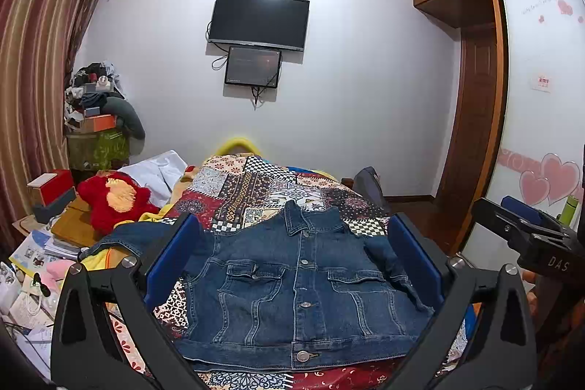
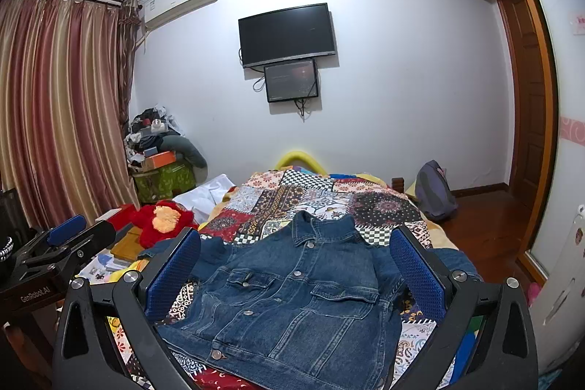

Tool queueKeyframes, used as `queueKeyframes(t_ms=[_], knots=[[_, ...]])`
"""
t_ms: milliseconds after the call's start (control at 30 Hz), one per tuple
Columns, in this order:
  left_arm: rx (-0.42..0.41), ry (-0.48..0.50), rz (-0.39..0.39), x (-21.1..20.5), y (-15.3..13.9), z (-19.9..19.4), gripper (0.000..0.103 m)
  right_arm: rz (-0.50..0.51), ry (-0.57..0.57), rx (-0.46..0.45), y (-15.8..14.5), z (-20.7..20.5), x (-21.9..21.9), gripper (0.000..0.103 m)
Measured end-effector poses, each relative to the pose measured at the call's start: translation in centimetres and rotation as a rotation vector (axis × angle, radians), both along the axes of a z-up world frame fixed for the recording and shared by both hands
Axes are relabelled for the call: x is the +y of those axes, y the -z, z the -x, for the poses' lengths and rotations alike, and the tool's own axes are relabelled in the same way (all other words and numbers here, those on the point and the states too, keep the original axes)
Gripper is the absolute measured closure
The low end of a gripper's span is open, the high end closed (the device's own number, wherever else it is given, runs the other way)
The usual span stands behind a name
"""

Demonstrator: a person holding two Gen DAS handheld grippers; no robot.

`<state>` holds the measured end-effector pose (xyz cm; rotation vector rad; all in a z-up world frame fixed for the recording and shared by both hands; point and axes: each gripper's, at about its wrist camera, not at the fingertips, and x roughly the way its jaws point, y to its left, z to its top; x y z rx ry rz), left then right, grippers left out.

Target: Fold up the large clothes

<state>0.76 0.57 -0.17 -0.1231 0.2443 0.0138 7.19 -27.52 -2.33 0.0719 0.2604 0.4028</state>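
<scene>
On the patchwork bed (image 1: 256, 185), your denim jacket (image 1: 292, 287) lies flat, collar away, dead ahead of both wide-spread claws, left claw (image 1: 292, 265) and right claw (image 2: 296, 273).

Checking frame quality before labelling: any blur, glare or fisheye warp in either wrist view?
Left wrist: sharp, strong barrel warp bends the striped brown curtain, dark corner vignette. Right wrist: blue denim jacket crisp, soft even light, no glare on the black wall-mounted TV.
</scene>
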Motion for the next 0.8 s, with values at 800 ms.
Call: queueKeyframes(t_ms=[800], knots=[[-0.001,-0.007,0.006,0.13,-0.03,-0.06,0.0,0.002,0.001,0.0,-0.16,0.06,0.11,0.0]])
